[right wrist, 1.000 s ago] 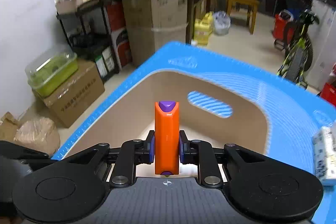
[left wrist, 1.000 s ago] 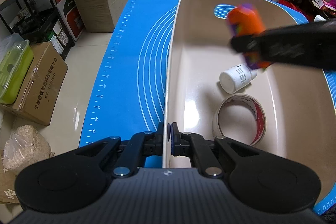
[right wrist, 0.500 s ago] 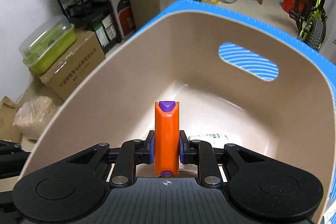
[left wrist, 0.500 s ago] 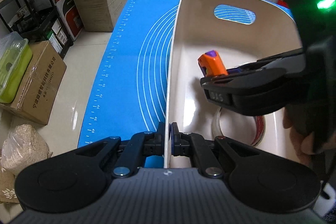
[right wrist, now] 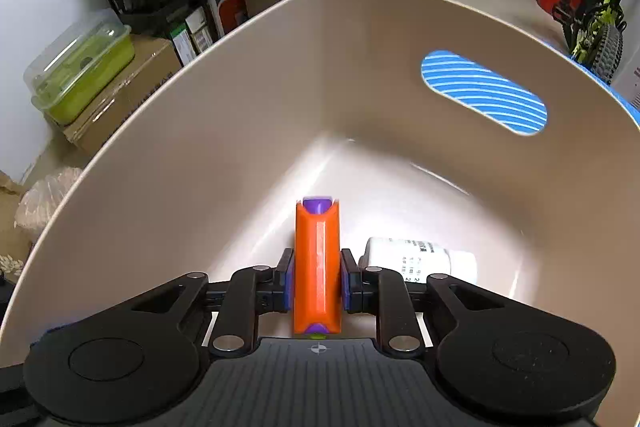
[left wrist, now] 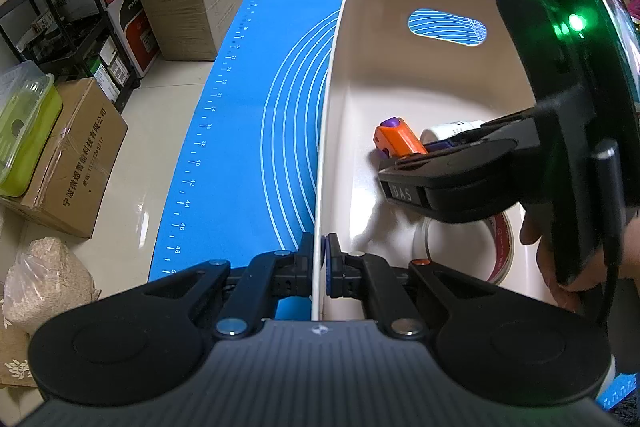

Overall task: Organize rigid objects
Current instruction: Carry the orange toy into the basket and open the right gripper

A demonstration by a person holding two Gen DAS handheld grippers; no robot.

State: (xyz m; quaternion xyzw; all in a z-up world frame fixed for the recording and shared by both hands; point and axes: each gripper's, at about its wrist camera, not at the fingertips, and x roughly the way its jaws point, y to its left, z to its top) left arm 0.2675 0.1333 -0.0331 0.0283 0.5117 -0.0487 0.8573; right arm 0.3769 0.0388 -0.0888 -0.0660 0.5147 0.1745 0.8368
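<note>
Right tongs (right wrist: 317,283) now lowered inside the bin (left wrist: 400,83) — release pending.
Clamped on the orange block (right wrist: 317,259), beside the white bottle (right wrist: 416,259); left tongs (left wrist: 319,267) pinch the bin wall.

1. Indoor artificial light from overhead; even and fairly bright.
2. Glare streaks on the beige bin (right wrist: 248,131) floor and on the glossy floor tiles (left wrist: 168,115).
3. Soft shadow under the orange block (left wrist: 396,141).
4. A green indicator light (left wrist: 576,23) blooms on the device at right.
5. Strong fisheye bending at the edges; dark corners.
6. Both views sharp, no motion blur.
</note>
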